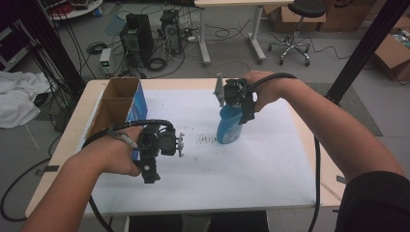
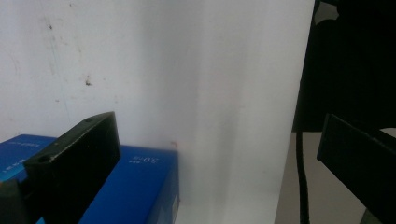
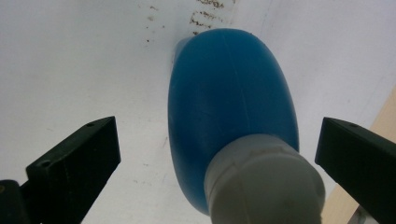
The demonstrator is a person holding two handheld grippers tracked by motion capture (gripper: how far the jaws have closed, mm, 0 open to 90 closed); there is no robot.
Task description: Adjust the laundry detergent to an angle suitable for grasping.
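The white-covered table (image 1: 270,164) is carrying everything, with an open cardboard box (image 1: 118,104) with blue printed sides standing at its left edge, its mouth facing up, probably so things can be dropped in from above. Nearer the middle, a blue plastic bottle (image 1: 229,126) is standing upright on the white sheet, well apart from the box, beside a patch of dark specks. The right gripper (image 1: 237,99) is hovering straight over the bottle's top, and in the right gripper view its jaws are standing wide apart on either side of the white screw cap (image 3: 264,184), touching nothing, which looks like lining up for a grasp at the neck. The left gripper (image 1: 180,145) is waiting low beside the box, its jaws also spread and empty, with the box's blue corner (image 2: 140,186) just below it. The bottle itself is smooth, rounded and translucent blue, with a faint mould seam running down its shoulder.
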